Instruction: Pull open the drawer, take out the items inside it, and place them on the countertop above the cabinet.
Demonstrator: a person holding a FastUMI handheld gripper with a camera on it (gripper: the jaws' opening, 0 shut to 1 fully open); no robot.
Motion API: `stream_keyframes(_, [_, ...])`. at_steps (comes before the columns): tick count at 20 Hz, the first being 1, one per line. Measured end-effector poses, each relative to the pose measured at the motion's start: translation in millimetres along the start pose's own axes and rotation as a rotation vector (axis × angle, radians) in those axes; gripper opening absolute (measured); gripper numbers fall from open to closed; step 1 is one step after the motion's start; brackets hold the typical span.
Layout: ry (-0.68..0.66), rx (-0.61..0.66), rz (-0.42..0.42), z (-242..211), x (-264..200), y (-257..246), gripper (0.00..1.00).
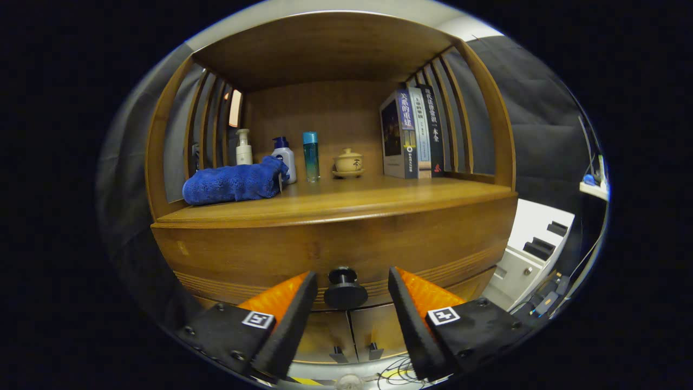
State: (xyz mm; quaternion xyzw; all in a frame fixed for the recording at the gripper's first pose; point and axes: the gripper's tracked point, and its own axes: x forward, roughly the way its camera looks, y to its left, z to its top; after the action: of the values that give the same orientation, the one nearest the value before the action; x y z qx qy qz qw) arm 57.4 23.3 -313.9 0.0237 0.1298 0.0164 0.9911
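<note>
The drawer [335, 249] is closed, its long front running left to right under the bench [346, 200]. Its black knob [345, 290] juts toward the hand-held gripper [352, 295], whose fingers stand apart on either side, not touching it. On the bench: blue towel [233, 183] left, bottles [285, 158], lidded cup [348, 161], upright books [411, 132] right.

A wooden cabinet [335, 238] with slatted sides and a wooden back panel stands against black cloth [536, 135]. Right of it sits a white unit [533, 244] with dark handles; cables [395, 371] lie on the floor below.
</note>
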Motion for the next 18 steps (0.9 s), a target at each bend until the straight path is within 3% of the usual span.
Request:
stream_keyframes(5, [0.024, 0.021, 0.045, -6.1, 9.0, 7.5, 0.66])
stream_keyframes(11, [0.057, -0.049, 0.056, -6.2, 7.9, 5.9, 0.46])
stream_keyframes(18, [0.037, -0.069, 0.055, -10.4, -4.8, 5.4, 0.36])
